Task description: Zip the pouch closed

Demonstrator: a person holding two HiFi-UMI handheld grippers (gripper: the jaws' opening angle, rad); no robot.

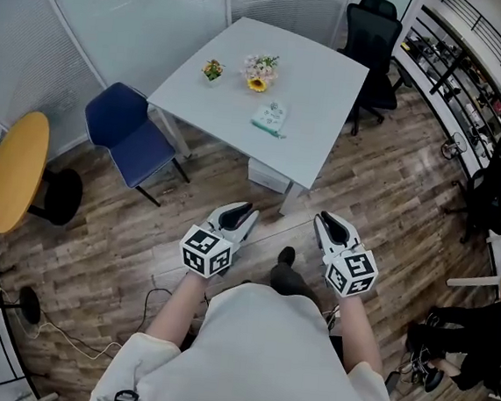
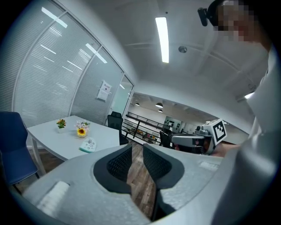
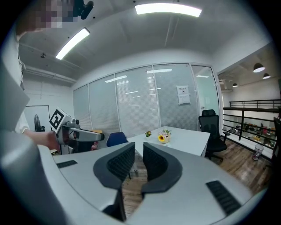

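Head view: the pouch is seen on the surface at upper centre, well apart from the left hand-held gripper and right hand-held gripper, both held slightly apart and empty at lower centre. Zipping is judged not yet begun.

Here's the count: one white table, one pouch, two flower arrangements, one blue chair, two black chairs upper right.

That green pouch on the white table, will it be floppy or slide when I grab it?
Likely floppy: the pouch lies flat and low. It looks small and light, and the table looks smooth, so it may slide unless pinned.
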